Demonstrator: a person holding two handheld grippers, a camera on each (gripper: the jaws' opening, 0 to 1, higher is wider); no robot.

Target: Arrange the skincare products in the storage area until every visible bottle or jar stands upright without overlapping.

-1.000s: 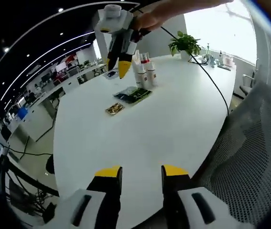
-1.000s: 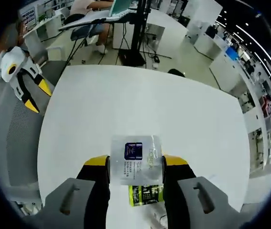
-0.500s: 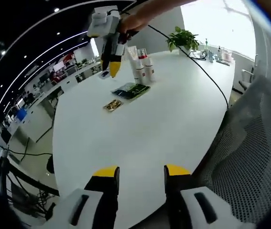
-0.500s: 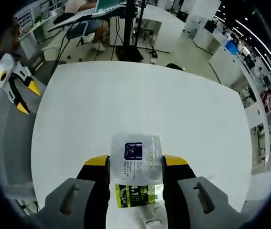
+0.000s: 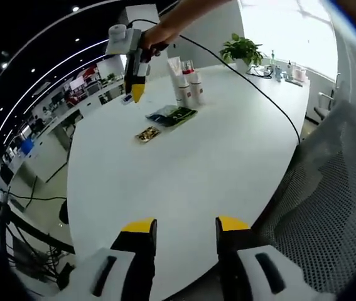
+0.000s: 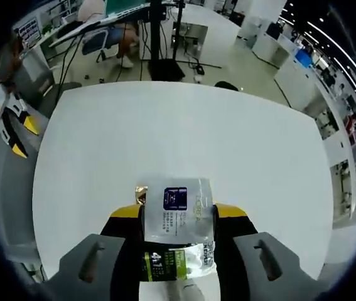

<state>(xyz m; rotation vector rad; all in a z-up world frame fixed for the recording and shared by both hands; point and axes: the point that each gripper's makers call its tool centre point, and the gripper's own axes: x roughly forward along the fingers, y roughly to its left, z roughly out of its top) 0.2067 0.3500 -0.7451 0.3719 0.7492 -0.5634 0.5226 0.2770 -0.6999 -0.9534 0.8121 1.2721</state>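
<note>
White table; silver sachet with navy square; yellow-tipped right gripper.

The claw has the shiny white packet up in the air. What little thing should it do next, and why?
Probably lower it onto bare white table. The right gripper holds the white sachet with the dark blue square above the green sachet, so setting it aside avoids overlap.

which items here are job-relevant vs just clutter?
Job:
bottles
sachet in right gripper
green sachet
gold sachet

Lying about:
plant
cable
mesh chair
far-end clutter
</note>
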